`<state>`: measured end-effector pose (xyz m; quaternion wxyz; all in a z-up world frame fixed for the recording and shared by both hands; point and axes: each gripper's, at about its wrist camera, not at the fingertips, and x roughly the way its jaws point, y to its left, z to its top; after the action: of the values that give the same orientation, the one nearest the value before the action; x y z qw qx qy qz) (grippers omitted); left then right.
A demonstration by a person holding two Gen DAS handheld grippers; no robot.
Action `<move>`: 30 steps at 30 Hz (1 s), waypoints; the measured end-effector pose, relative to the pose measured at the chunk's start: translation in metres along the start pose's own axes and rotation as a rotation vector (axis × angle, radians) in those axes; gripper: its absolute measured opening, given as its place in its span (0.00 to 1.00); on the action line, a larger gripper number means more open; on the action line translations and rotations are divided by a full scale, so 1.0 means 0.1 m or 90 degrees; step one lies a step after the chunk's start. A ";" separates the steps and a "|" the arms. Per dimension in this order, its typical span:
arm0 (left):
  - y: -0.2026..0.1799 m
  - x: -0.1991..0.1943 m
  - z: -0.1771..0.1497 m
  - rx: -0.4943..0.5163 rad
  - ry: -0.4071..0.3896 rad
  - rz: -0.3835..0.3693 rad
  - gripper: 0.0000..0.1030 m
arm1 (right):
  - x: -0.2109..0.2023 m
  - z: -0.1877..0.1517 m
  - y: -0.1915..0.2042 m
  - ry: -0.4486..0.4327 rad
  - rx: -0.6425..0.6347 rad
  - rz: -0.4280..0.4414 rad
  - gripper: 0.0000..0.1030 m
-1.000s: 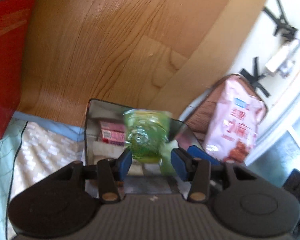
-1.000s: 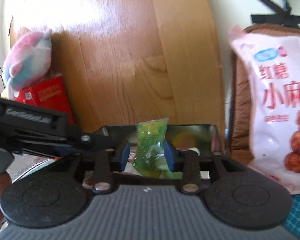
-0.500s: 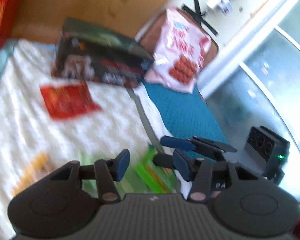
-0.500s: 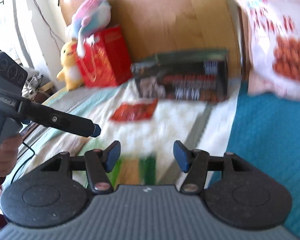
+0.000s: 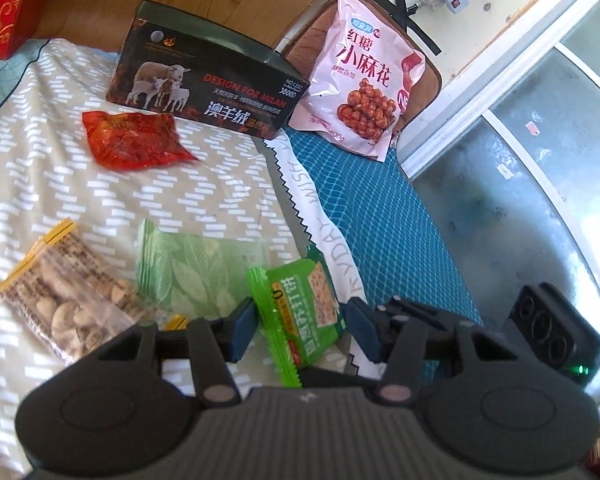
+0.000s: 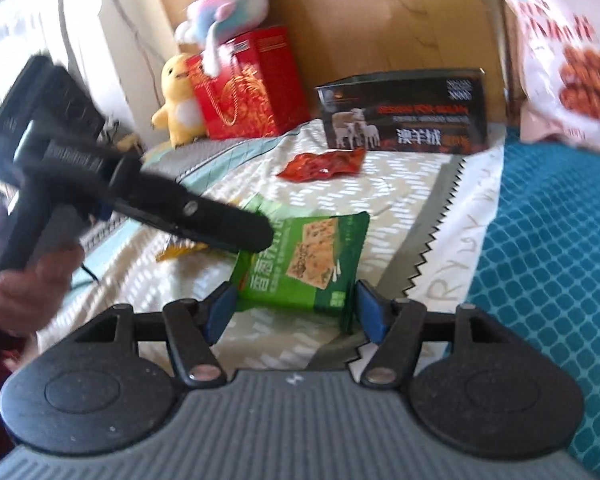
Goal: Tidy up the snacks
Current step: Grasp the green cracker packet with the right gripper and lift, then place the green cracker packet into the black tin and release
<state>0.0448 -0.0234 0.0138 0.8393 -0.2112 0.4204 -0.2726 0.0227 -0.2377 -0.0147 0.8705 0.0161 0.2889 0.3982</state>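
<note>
The left gripper [image 5: 302, 330] sits at the bottom centre of its own view with its blue pads apart; they have just been closing a little. A bright green cracker packet [image 5: 300, 312] lies on the bed between them, its crimped left edge just beside the left pad, a clear gap on the right. Nothing is clamped.

The right gripper [image 6: 296, 312] is at the lower centre of its view, jaws spread wide and just now opening further. The same green cracker packet [image 6: 304, 264] lies between and just ahead of the pads, its lower right corner close to the right pad; whether it touches cannot be told through the blur. In this view the left gripper's black body reaches in from the left edge, held by a hand [image 6: 32, 284], its tip over the packet's upper left corner.

The packet rests on a beige patterned bedspread [image 5: 60, 168], near a white zigzag-edged strip with letters. To the left of it in the left wrist view lie a pale green leaf-print packet [image 5: 192, 268] and a clear bag of nuts [image 5: 64, 300] with a yellow edge. Higher up lies a red snack pouch [image 5: 134, 140], and behind it stands a black box with sheep printed on it [image 5: 204, 88], open on top. A pink bag of fried dough twists [image 5: 360, 88] leans at upper right above a teal mesh mat [image 5: 380, 208]. A red gift box [image 6: 248, 84] with plush toys stands at upper left in the right wrist view.
</note>
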 end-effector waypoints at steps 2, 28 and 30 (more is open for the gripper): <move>-0.02 0.00 0.00 0.004 -0.002 0.002 0.40 | 0.03 -0.02 0.05 -0.002 -0.023 -0.018 0.62; 0.25 0.00 1.94 0.055 -0.206 0.127 0.41 | 1.19 1.59 -0.47 -0.161 -0.097 -0.126 0.54; 0.37 0.14 2.06 0.040 -0.200 0.138 0.41 | 1.33 1.64 -0.57 -0.155 -0.079 -0.130 0.55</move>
<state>0.2314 0.0221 0.0992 0.9254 -0.1781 0.2954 -0.1570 0.2153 -0.1502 0.0421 0.9344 -0.0195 0.1562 0.3196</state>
